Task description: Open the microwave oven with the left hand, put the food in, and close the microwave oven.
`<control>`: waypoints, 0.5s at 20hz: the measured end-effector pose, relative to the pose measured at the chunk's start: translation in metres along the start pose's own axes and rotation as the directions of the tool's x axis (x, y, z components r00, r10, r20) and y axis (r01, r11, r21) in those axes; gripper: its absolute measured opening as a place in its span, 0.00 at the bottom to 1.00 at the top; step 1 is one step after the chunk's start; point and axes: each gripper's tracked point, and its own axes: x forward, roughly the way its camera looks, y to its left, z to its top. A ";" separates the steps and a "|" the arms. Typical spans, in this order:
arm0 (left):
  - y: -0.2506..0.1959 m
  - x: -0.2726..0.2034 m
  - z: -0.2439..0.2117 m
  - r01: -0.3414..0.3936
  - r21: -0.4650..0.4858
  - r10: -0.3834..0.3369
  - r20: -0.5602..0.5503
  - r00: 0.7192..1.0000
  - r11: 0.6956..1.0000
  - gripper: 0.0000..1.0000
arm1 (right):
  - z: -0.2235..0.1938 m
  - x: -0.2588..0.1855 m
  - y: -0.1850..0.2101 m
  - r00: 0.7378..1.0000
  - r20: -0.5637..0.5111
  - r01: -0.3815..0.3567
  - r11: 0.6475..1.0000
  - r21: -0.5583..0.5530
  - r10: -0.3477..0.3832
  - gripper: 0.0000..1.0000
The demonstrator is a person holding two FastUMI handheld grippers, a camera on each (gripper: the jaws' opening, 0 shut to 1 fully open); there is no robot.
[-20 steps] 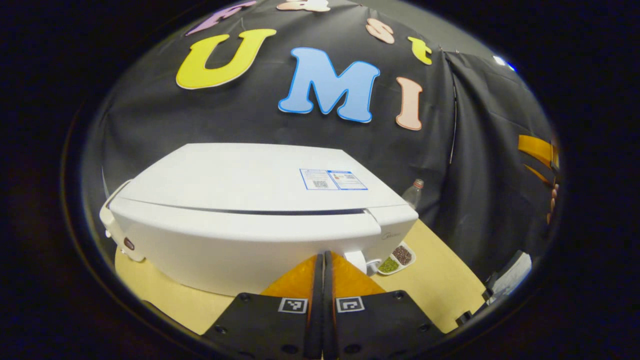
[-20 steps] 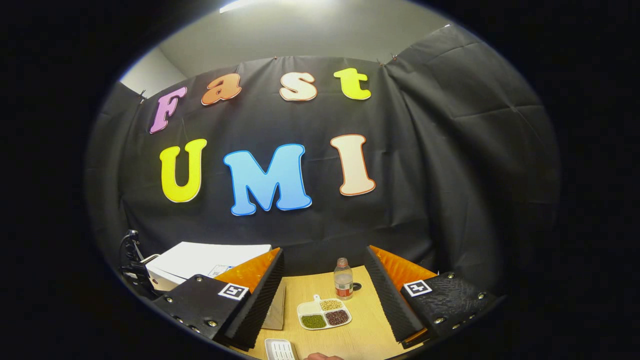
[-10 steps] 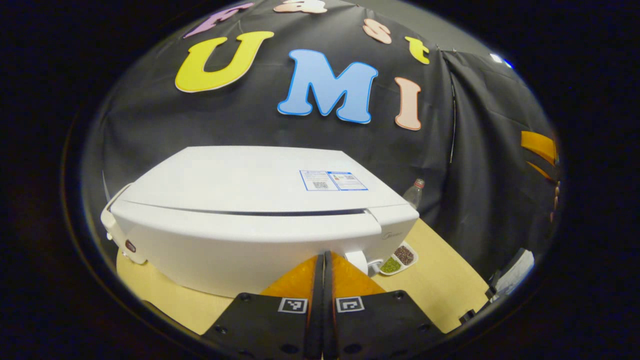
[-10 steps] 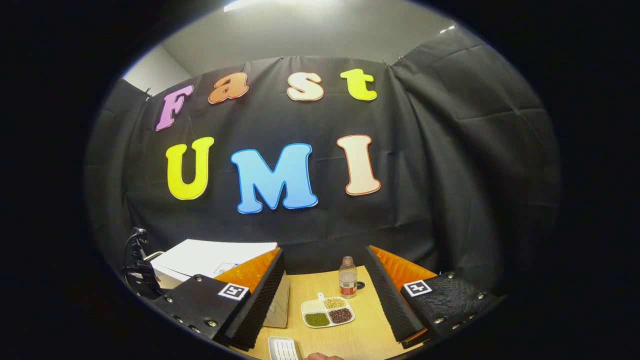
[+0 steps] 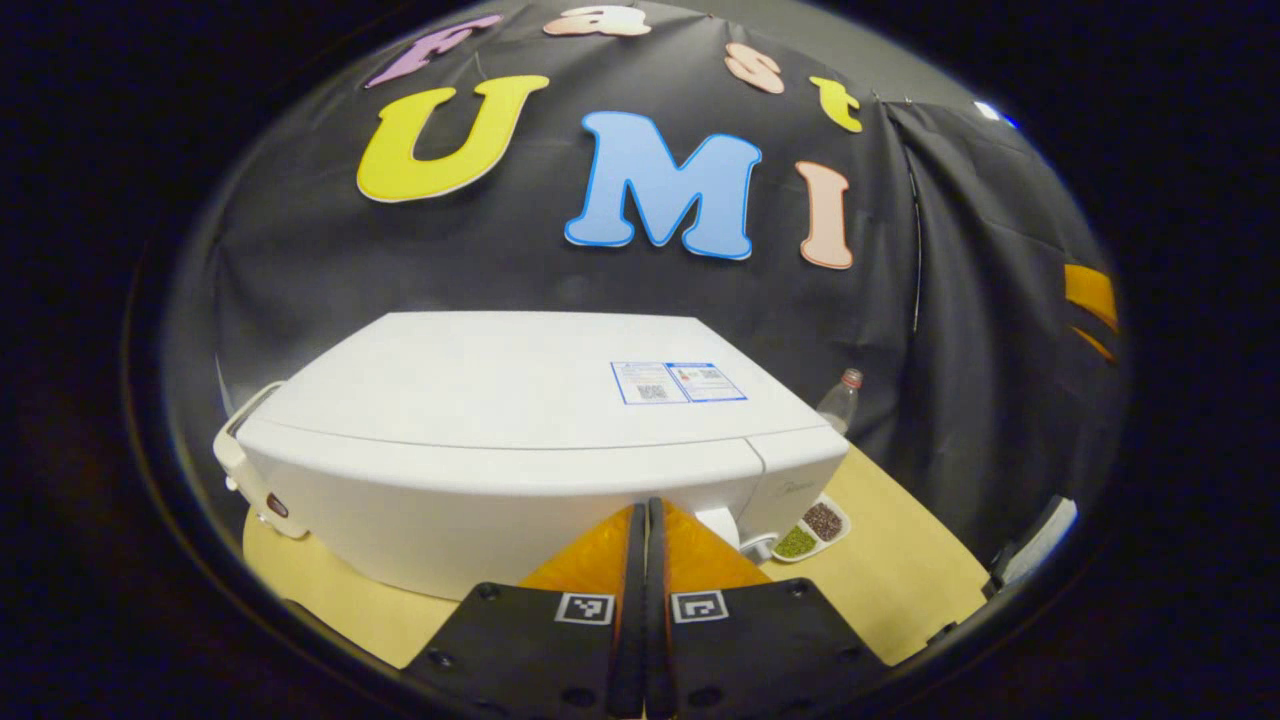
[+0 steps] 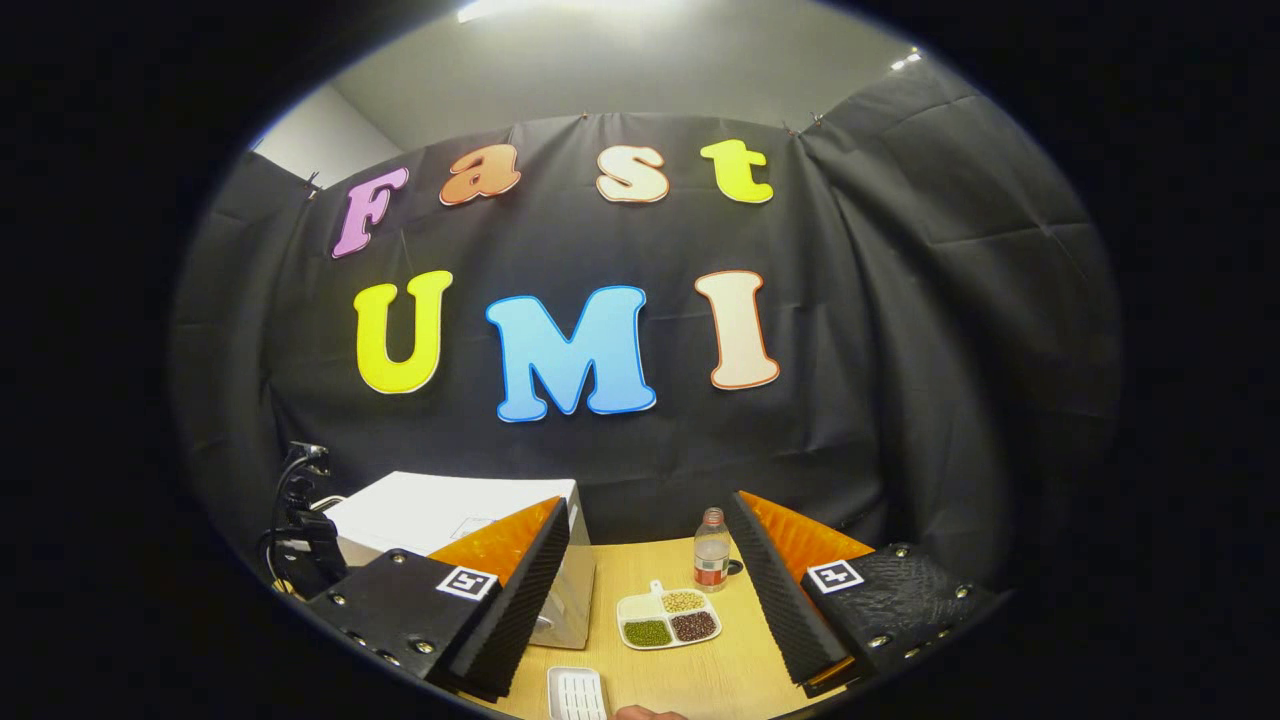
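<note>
the left gripper (image 5: 646,520), jaws closed on nothing, sits against the microwave (image 5: 520,440) front; the food tray (image 6: 668,619) lies right of it, between the right gripper (image 6: 650,590)'s open jaws.

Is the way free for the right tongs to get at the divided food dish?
Probably yes: the right tongs are open, and the divided dish lies between the fingers' line on bare table, beside the microwave.

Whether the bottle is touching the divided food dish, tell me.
Apart. In the left gripper view, a stretch of bare table lies between the bottle and the divided dish, which sits nearer, by the microwave corner.
</note>
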 end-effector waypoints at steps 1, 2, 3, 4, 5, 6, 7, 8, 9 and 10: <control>0.004 -0.008 0.009 -0.013 0.005 0.012 0.026 1.000 1.000 0.07 | 0.000 0.000 0.003 1.000 0.000 -0.006 1.000 0.004 0.006 0.96; 0.009 -0.022 0.021 -0.023 0.013 0.022 0.053 0.998 1.000 0.07 | 0.002 0.000 0.007 1.000 0.004 -0.012 1.000 0.007 0.012 0.97; 0.014 -0.036 0.035 -0.038 0.019 0.036 0.089 0.995 0.999 0.08 | 0.006 0.000 0.011 1.000 0.009 -0.017 1.000 0.008 0.017 0.97; 0.018 -0.053 0.054 -0.037 0.018 0.035 0.129 0.991 0.999 0.08 | 0.010 0.000 0.015 1.000 0.017 -0.024 1.000 0.007 0.023 0.96; 0.022 -0.070 0.074 -0.047 0.013 0.044 0.182 0.982 0.999 0.22 | 0.014 0.001 0.021 0.999 0.026 -0.029 1.000 0.005 0.029 0.97; 0.031 -0.092 0.100 -0.074 0.008 0.070 0.250 0.966 0.997 0.31 | 0.020 0.000 0.027 0.999 0.034 -0.037 0.999 0.003 0.037 0.96; 0.035 -0.113 0.121 -0.077 0.006 0.072 0.303 0.950 0.997 0.47 | 0.024 0.000 0.033 0.998 0.034 -0.045 0.999 0.007 0.044 0.97; 0.042 -0.136 0.142 -0.101 0.005 0.093 0.347 0.933 0.995 0.69 | 0.028 -0.002 0.040 0.998 0.034 -0.057 0.998 0.019 0.057 0.97; 0.051 -0.155 0.160 -0.130 0.002 0.119 0.390 0.913 0.991 0.90 | 0.036 -0.004 0.049 0.997 0.039 -0.072 0.997 0.035 0.071 0.96; 0.057 -0.174 0.176 -0.149 -0.003 0.137 0.418 0.898 0.989 0.96 | 0.041 -0.004 0.057 0.996 0.044 -0.082 0.996 0.045 0.080 0.97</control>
